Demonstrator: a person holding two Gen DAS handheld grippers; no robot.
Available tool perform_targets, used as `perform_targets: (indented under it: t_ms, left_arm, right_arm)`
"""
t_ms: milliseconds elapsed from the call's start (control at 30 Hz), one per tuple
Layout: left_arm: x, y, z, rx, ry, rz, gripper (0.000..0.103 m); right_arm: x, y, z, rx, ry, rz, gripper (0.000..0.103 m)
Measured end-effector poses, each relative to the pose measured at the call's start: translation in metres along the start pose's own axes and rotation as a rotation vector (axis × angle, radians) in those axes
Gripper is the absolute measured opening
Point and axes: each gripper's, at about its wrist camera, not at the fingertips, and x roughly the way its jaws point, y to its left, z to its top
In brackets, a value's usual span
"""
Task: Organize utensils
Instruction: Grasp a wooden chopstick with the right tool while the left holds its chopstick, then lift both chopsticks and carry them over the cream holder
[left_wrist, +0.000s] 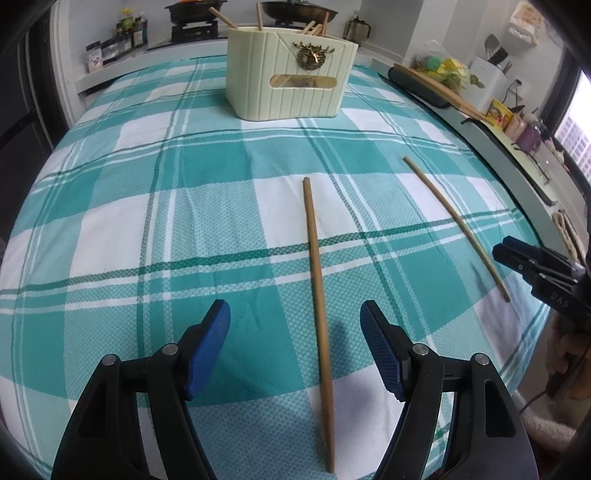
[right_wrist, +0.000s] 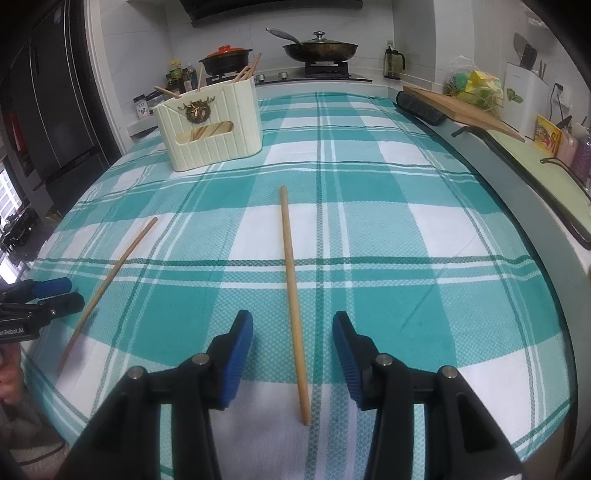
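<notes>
- Two wooden chopsticks lie loose on the teal-and-white checked tablecloth (left_wrist: 147, 229), both pointing roughly towards the far side, well apart from each other.
- The left gripper (left_wrist: 295, 345) stands wide open and holds nothing; the left chopstick (left_wrist: 318, 280) runs up between its blue pads, touching neither.
- The right gripper (right_wrist: 292, 356) is also open — narrower than the left — and empty, with the right chopstick (right_wrist: 293, 306) lying in its gap, clear of both pads.
- The cream utensil holder (right_wrist: 212, 127) sits at the far side of the cloth, to the left as the right wrist camera sees it, with several chopsticks already standing in it. I judge it to be the destination.
- The step in hand looks like a grasp on each stick. To do it well, lower each gripper until the pads straddle the stick just above the cloth, centre it, then close squarely.
- A thin round stick may roll or pivot — grip near the middle rather than the near tip, so it hangs balanced.
- Avoid pinching the cloth along with the wood, or it will drag as the stick lifts.
</notes>
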Motion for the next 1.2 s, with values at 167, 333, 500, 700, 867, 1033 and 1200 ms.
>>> perform_targets:
  t_ms: [167, 333, 500, 700, 867, 1033, 1200]
  left_arm:
    - [0.011, 0.000, 0.016, 0.007, -0.005, 0.019, 0.075]
    - [0.031, -0.002, 0.025, 0.002, 0.007, 0.034, 0.075]
    - [0.050, -0.009, 0.033, 0.085, -0.010, 0.123, 0.068]
    - [0.063, -0.004, 0.057, 0.077, -0.022, 0.102, 0.049]
    - [0.073, -0.009, 0.072, 0.100, -0.016, 0.098, 0.041]
    - [0.076, -0.010, 0.078, 0.100, -0.005, 0.088, 0.037]
    - [0.076, -0.013, 0.078, 0.098, -0.009, 0.082, 0.028]
  right_arm:
    - [0.006, 0.006, 0.013, -0.071, 0.017, -0.007, 0.046]
    - [0.024, 0.010, 0.017, -0.115, 0.045, -0.013, 0.046]
    - [0.047, 0.007, 0.018, -0.124, 0.063, -0.016, 0.047]
    - [0.065, 0.005, 0.038, -0.154, 0.067, 0.002, 0.046]
    - [0.086, 0.010, 0.065, -0.195, 0.087, 0.021, 0.040]
    - [0.108, 0.018, 0.092, -0.226, 0.117, 0.036, 0.027]
    - [0.125, 0.025, 0.111, -0.221, 0.129, 0.039, 0.022]
